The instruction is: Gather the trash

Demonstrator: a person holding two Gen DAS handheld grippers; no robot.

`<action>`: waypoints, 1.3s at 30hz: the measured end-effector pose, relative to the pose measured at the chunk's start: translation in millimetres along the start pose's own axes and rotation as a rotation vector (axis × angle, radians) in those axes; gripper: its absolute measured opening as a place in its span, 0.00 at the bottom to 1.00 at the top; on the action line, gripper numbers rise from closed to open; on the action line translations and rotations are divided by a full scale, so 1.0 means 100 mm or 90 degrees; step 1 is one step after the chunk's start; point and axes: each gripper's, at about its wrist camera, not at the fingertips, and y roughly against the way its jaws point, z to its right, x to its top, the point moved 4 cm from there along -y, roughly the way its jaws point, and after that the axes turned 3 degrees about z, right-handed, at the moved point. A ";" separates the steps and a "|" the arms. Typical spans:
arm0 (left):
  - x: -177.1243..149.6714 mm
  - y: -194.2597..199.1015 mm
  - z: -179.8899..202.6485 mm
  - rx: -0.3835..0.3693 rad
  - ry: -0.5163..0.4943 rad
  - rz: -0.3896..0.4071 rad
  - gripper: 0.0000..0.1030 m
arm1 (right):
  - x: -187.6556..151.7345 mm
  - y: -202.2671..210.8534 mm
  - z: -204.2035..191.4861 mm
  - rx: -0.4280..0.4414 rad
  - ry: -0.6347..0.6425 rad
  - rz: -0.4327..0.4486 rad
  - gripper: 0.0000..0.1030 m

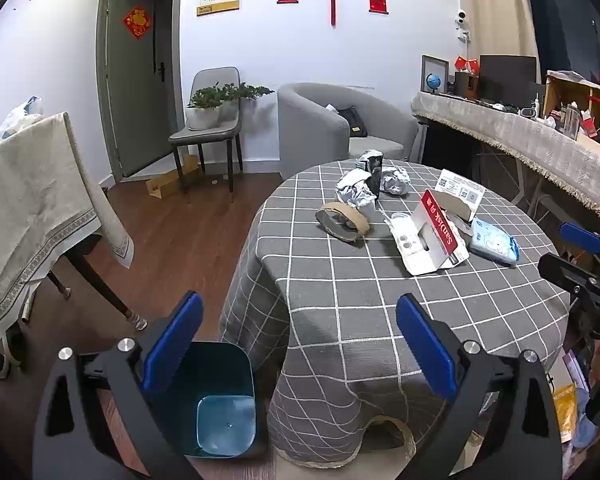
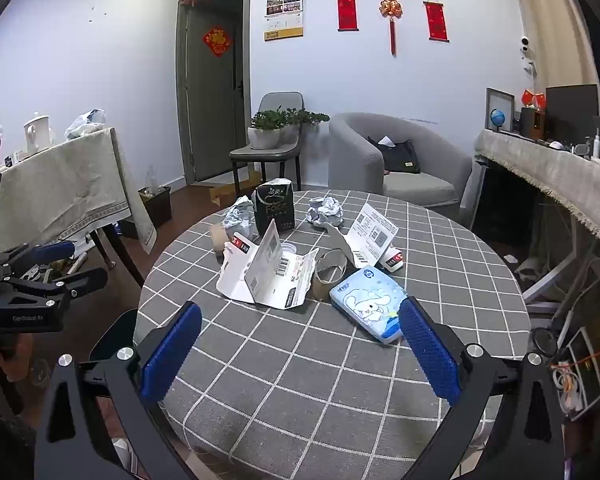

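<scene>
A round table (image 1: pixel 380 300) with a grey checked cloth carries the trash. On it lie a flattened cardboard tape roll (image 1: pixel 342 222), crumpled paper balls (image 1: pixel 356 192) (image 2: pixel 325 211), a black tissue pack (image 2: pixel 274 208), opened white SanDisk packaging (image 1: pixel 432 236) (image 2: pixel 268 272), a cardboard tube (image 2: pixel 330 276) and a blue cartoon tissue pack (image 1: pixel 494 242) (image 2: pixel 370 304). A blue-green bin (image 1: pixel 216 400) stands on the floor by the table. My left gripper (image 1: pixel 300 344) is open and empty above the bin and the table's edge. My right gripper (image 2: pixel 300 350) is open and empty over the near table, its right pad close to the blue pack.
A cloth-covered table (image 1: pixel 32 208) stands at the left. A grey chair with a potted plant (image 1: pixel 212 120) and a grey armchair (image 1: pixel 340 128) stand behind. A cluttered counter (image 1: pixel 540 140) runs along the right. The right gripper shows in the left wrist view (image 1: pixel 580 256).
</scene>
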 end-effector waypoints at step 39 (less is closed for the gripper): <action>-0.01 -0.02 -0.04 0.012 0.003 0.002 0.95 | 0.00 0.02 0.02 -0.001 -0.002 0.000 0.97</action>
